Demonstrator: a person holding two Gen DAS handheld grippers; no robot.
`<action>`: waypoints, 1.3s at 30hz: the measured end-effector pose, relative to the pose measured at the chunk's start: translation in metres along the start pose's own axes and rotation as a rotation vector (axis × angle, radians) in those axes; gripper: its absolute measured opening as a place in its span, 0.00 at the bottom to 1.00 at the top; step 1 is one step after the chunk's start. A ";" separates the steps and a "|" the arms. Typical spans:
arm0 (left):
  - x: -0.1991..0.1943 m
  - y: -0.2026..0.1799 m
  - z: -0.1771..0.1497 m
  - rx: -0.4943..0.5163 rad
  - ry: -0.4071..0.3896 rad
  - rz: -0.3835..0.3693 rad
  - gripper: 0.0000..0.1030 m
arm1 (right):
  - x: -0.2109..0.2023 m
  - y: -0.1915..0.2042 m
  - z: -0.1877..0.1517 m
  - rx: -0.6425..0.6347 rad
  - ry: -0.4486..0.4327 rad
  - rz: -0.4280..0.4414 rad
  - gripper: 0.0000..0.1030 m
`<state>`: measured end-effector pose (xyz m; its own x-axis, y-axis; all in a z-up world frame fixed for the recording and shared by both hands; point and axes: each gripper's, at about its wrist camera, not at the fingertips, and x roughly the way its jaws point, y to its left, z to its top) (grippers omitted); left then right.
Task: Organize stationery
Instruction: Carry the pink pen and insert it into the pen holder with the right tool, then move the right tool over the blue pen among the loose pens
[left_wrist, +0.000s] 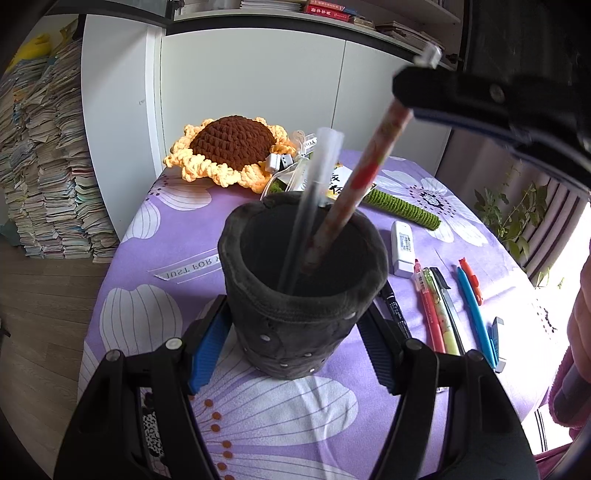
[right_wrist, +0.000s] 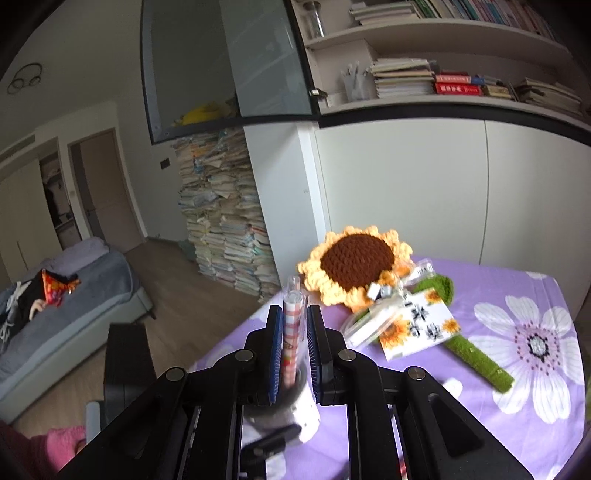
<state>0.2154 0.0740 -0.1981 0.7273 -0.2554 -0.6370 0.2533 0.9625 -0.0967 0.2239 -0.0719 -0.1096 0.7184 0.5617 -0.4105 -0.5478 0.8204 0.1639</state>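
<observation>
A dark grey felt pen holder stands on the purple flowered tablecloth. My left gripper has its blue pads on both sides of the holder. A clear pen stands inside it. My right gripper comes in from the upper right and is shut on a red-patterned pen, whose lower end is inside the holder. In the right wrist view the pen sits between the pads of the right gripper. Several pens and a white eraser lie to the holder's right.
A crocheted sunflower with a green stem and a card lie at the back of the table. White cabinets stand behind. Stacked books rise on the floor to the left.
</observation>
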 end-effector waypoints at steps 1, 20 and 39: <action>0.000 -0.001 0.000 0.002 -0.001 0.002 0.66 | 0.000 -0.001 -0.002 0.006 0.017 0.001 0.14; -0.003 -0.002 -0.003 0.007 0.002 0.014 0.66 | -0.025 -0.047 -0.014 0.118 0.102 -0.144 0.14; 0.000 -0.002 -0.004 0.002 -0.016 0.013 0.65 | -0.006 -0.136 -0.076 0.421 0.476 -0.374 0.14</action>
<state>0.2123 0.0727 -0.2004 0.7406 -0.2442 -0.6260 0.2450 0.9656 -0.0869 0.2618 -0.1946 -0.1978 0.5089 0.2080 -0.8353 -0.0235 0.9734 0.2280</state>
